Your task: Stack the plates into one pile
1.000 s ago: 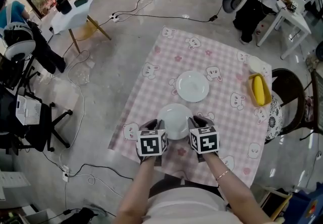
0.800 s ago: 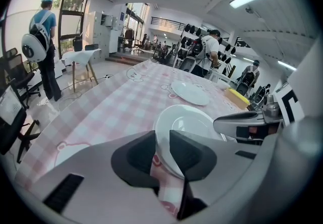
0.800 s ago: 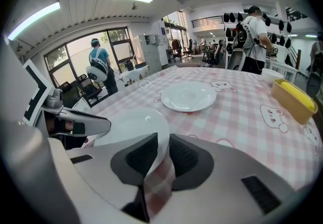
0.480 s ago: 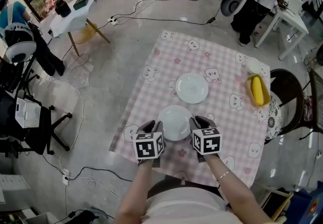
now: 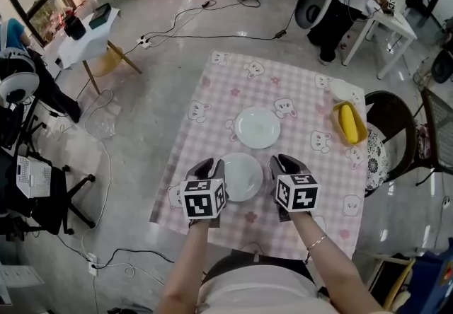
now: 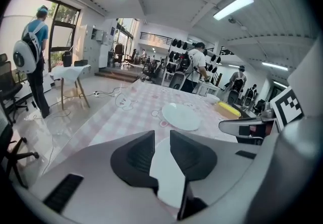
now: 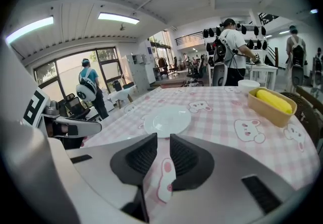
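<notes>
Pink-checked cloth (image 5: 304,129) covers the table and carries both task items. The far plate (image 5: 257,127) sits near the middle of the cloth. The near plate (image 5: 242,177) lies just on my side of it, apparently not touching it, and directly between my two tools. Both plates are white, glazed, shallow and rigid. I judge them fairly light, slippery at the rim, and liable to chip or crack if dropped or set down hard. The left gripper (image 5: 207,166) hovers at the near plate's left edge, released. Its jaws have just been opening, and the left gripper view shows them apart with the white plate visible below the gap, not clamped. The right gripper (image 5: 284,163) hovers just beside the plate's right edge, also released; its own view shows only cloth through the gap. Recommended hold: take the near plate at the rim, one jaw above and one below, on opposite sides, since the flat centre offers no purchase. I expect a one-sided pinch to slip on the glaze and tilt the plate. Keep it level and lower it centred onto the far plate.
</notes>
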Motion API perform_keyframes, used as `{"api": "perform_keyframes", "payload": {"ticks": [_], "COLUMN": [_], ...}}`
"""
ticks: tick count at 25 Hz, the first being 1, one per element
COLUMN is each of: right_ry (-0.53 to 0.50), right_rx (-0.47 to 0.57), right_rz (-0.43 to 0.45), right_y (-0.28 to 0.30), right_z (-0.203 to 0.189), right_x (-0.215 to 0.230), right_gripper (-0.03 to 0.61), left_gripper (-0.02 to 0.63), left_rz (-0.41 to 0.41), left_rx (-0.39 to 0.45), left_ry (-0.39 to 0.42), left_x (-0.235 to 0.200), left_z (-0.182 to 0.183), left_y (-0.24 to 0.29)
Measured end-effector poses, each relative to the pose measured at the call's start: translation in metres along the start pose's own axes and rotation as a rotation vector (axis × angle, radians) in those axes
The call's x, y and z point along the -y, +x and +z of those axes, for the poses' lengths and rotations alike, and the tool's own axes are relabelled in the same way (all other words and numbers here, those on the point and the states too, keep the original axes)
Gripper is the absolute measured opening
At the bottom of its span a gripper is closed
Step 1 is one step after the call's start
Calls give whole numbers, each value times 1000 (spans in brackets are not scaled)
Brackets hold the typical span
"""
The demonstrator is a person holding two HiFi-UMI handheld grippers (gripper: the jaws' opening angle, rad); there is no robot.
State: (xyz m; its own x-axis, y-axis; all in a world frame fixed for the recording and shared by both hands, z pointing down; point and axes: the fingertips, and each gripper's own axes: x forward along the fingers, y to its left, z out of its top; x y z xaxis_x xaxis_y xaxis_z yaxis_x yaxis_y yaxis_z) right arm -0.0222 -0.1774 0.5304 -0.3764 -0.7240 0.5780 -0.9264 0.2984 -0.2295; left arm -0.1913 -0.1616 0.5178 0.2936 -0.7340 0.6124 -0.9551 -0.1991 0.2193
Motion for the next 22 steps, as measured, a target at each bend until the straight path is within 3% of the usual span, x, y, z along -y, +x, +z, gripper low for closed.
{"api": "perform_keyframes", "payload": {"ticks": [11,22], "right_ry": [17,26], "right_rx": [126,144], "right_rz": [-21,-7], "right_y": [0,36], "right_z": [58,81], "right_x": [46,76], "right_gripper": [96,95], "left_gripper": [112,150], "left_rz": [-56,-38], "left_rx": [94,93], "left_ry": [118,197], "left_x": [32,34], "left_z": [59,92], "left_y": [46,109]}}
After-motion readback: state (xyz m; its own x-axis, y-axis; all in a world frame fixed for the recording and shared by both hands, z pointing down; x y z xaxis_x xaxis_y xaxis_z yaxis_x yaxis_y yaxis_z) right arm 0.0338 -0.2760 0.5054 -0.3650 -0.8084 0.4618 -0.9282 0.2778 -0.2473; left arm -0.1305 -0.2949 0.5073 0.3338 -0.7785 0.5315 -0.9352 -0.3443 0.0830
